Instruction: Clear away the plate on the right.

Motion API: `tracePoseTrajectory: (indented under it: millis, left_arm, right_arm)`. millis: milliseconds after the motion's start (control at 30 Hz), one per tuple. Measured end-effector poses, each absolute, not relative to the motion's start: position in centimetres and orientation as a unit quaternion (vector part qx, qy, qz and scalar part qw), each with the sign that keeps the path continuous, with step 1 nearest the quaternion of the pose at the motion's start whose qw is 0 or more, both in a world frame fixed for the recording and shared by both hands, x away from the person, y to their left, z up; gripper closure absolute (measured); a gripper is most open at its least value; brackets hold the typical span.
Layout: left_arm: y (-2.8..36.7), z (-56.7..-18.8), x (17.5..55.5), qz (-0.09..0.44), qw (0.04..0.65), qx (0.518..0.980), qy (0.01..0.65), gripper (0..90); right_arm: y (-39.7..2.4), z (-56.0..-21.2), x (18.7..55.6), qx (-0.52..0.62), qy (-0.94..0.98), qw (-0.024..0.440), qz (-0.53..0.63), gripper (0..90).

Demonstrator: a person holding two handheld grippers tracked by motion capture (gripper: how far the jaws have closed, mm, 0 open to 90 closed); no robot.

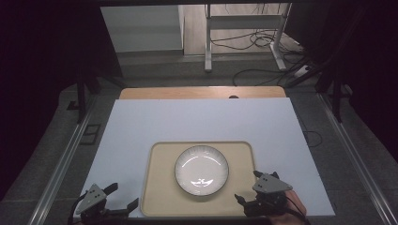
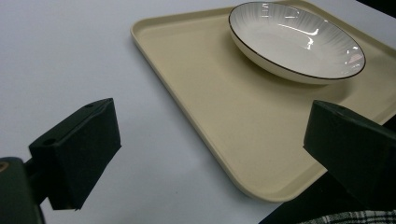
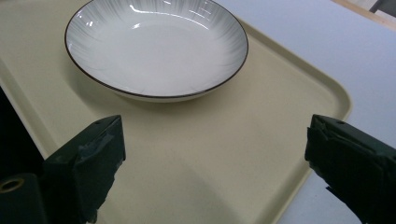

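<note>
A white shallow plate (image 1: 202,169) with a thin dark rim sits in the middle of a beige tray (image 1: 162,187) on the white table. My left gripper (image 1: 123,197) stands open at the tray's near left corner, jaws wide apart, nothing between them. My right gripper (image 1: 248,186) stands open at the tray's near right corner, also empty. In the left gripper view the plate (image 2: 295,41) lies far right on the tray (image 2: 224,116). In the right gripper view the plate (image 3: 156,46) lies just ahead on the tray (image 3: 210,158), between my spread jaws.
The white sheet (image 1: 197,122) covers a wooden table whose far edge (image 1: 202,92) shows. Beyond it stand a metal frame (image 1: 244,33) and loose cables (image 1: 263,42) on the floor. Rails run along both sides of the table.
</note>
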State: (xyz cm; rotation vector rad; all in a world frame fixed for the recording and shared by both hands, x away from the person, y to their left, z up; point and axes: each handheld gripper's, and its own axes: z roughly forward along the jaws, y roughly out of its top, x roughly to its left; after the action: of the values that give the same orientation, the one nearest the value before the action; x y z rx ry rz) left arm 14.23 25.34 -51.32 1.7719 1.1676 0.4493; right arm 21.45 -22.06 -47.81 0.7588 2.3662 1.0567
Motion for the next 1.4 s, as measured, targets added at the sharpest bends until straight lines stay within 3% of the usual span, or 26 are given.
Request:
tracePoseTrajectory:
  millis: [500,1400]
  left_arm:
    - [25.3,-51.3,14.2,0.183,0.467,0.722,0.476,3.6]
    - [25.3,-51.3,14.2,0.184,0.466,0.722,0.477,3.6]
  right_arm:
    - [-23.9,-48.0,21.2,0.302,0.847,0.205,0.386,0.2]
    - [-28.0,-47.7,20.3,0.363,0.813,0.205,0.406,0.0]
